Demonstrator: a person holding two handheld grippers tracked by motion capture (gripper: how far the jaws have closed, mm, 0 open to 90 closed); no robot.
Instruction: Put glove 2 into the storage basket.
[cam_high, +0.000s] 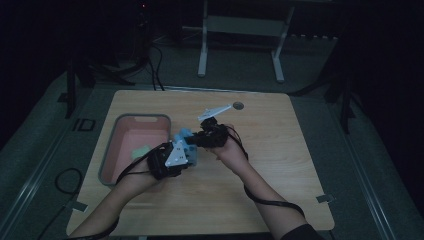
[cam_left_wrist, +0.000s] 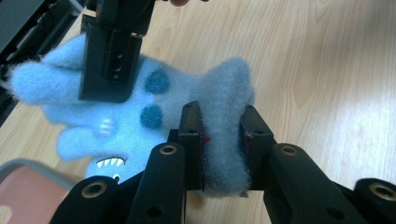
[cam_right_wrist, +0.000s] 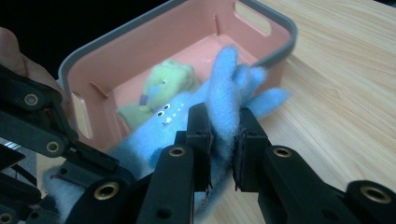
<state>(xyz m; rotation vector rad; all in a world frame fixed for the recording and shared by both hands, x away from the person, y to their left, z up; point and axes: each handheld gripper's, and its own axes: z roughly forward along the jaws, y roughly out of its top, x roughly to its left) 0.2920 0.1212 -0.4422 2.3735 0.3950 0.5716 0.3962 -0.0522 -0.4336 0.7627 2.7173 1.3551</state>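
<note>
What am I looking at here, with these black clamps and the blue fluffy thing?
No robot here: a person holds a hand-held clamp tool in each hand. One picture is taken from above the wooden table; the other two come from small cameras riding on each tool, looking along its black jaws. The left gripper and the right gripper are both shut on parts of a blue plush toy, holding it between them just above the table. Beside it stands a pink bin with a grey rim, and a green plush toy lies inside.
</note>
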